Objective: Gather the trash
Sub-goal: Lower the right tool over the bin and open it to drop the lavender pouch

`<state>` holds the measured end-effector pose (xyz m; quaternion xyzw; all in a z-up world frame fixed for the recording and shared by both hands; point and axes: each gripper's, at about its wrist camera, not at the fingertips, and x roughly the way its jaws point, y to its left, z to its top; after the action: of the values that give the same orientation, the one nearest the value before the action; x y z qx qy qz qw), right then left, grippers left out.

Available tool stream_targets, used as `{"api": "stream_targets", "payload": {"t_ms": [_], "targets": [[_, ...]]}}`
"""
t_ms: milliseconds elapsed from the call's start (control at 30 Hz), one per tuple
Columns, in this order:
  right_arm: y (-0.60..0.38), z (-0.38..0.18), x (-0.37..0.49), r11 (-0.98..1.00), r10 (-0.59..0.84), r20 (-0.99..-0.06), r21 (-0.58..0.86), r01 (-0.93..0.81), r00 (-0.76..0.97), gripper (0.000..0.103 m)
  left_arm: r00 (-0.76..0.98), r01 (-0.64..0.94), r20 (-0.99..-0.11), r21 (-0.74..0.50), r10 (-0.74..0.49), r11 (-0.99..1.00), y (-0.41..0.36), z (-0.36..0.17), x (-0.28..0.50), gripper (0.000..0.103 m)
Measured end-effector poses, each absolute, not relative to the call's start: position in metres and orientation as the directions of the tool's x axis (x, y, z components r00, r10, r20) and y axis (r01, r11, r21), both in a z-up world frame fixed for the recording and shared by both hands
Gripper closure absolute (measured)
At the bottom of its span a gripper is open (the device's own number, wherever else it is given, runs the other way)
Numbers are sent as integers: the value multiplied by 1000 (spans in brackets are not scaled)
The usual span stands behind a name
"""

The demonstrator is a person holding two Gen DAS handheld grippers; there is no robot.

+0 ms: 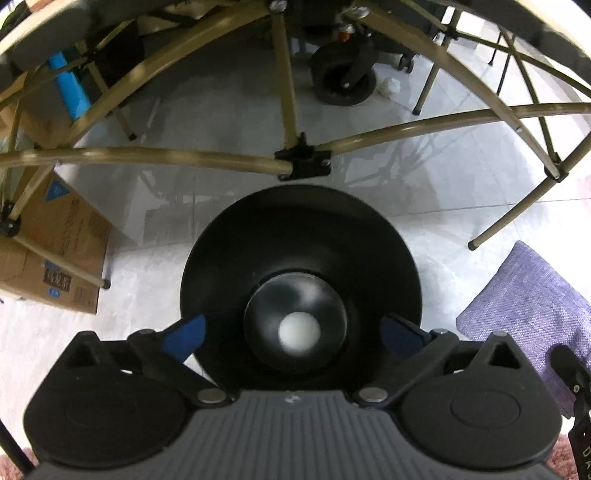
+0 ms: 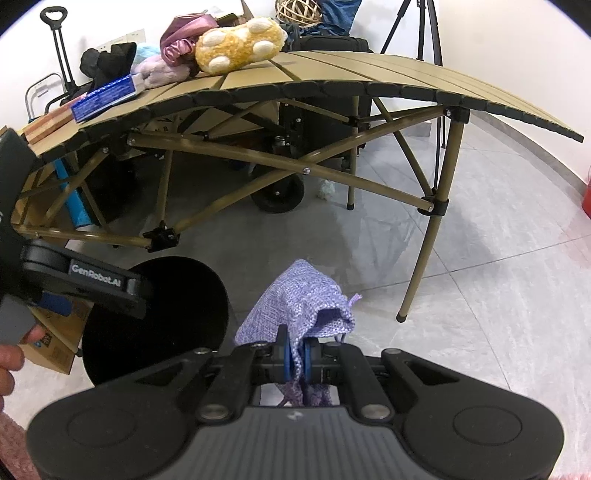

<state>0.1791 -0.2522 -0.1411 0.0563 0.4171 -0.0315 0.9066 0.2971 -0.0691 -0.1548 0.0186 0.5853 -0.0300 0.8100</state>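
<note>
Drop over the bin

Your left gripper (image 1: 291, 334) hangs spread above the bin (image 1: 301, 221), where the white ball (image 1: 298, 331) lies; your right gripper (image 2: 298, 360) clamps the purple pouch (image 2: 295, 295), ready next.

One bin (image 1: 301, 236), one white ball (image 1: 298, 332), one pouch (image 2: 295, 306).

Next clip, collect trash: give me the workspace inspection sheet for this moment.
Surface: grey tiled floor, glossy.
Job's things: black bin standing on the floor; white ball at its bottom; crumpled white scrap on the floor under the table.
Clutter: plush toys and a blue box on the folding table; cardboard box beside the bin.
Grippers: left gripper over the bin, jaws open and empty; right gripper shut on purple bag.
Cables: nothing seen.
Surroundings: wheeled cart, tripod.
</note>
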Motion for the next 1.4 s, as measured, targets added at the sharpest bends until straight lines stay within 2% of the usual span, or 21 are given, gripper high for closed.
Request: {"api": "stream_targets", "payload": {"t_ms": [767, 1400], "targets": [[-240, -147, 195, 995, -7, -771, 58, 82, 636, 96, 247, 44, -969, 9, -2, 999, -42, -157, 293, 0], [-188, -148, 232, 996, 88, -776, 82, -39, 624, 96, 247, -75, -968, 33, 50, 997, 13, -147, 290, 0]]}}
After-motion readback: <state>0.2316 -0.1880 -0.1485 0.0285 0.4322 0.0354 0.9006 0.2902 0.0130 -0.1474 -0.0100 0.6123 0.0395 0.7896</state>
